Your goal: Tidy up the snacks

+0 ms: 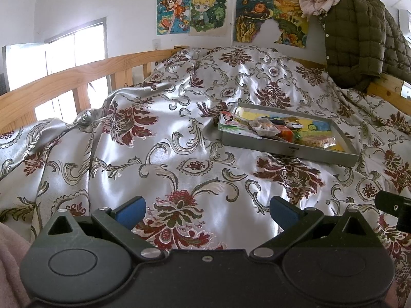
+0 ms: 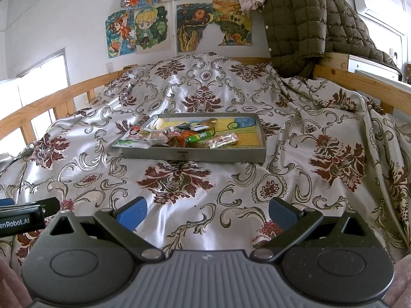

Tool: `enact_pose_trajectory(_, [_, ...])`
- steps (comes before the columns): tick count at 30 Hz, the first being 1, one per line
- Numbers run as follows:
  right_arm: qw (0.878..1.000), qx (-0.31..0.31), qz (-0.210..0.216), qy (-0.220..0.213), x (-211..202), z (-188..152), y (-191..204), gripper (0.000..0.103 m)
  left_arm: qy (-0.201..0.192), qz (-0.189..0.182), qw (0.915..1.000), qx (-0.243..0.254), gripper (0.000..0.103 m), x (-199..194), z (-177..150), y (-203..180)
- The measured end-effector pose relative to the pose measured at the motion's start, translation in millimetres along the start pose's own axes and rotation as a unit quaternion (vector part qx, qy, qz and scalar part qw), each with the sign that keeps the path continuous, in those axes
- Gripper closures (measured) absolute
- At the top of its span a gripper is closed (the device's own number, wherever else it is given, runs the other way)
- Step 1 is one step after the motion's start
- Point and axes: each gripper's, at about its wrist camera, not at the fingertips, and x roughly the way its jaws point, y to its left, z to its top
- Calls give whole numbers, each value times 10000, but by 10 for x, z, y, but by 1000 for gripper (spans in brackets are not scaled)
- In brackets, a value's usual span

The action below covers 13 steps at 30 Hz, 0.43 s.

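Hovering over bed (image 2: 231, 187), both claws, left (image 1: 207, 211) and right (image 2: 207, 211), spread; snacks (image 2: 179, 136) lying in tray (image 2: 195, 154)

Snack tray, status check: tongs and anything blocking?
Both tongs, left and right, open, empty. Snack tray on bedspread, snacks piled inside. Nothing blocking.

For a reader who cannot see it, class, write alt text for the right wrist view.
A shallow grey tray holding a jumble of wrapped snacks sits on a bed covered by a shiny floral bedspread. The right gripper is open and empty in the foreground, short of the tray. Children's drawings hang on the wall behind, and an olive quilted jacket drapes over the wooden bed rail.
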Motion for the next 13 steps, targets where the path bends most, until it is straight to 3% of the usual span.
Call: enact_pose_trajectory(13, [10000, 0, -1, 1, -6, 4, 3, 0, 47, 4, 10000, 5, 1, 2, 3, -2])
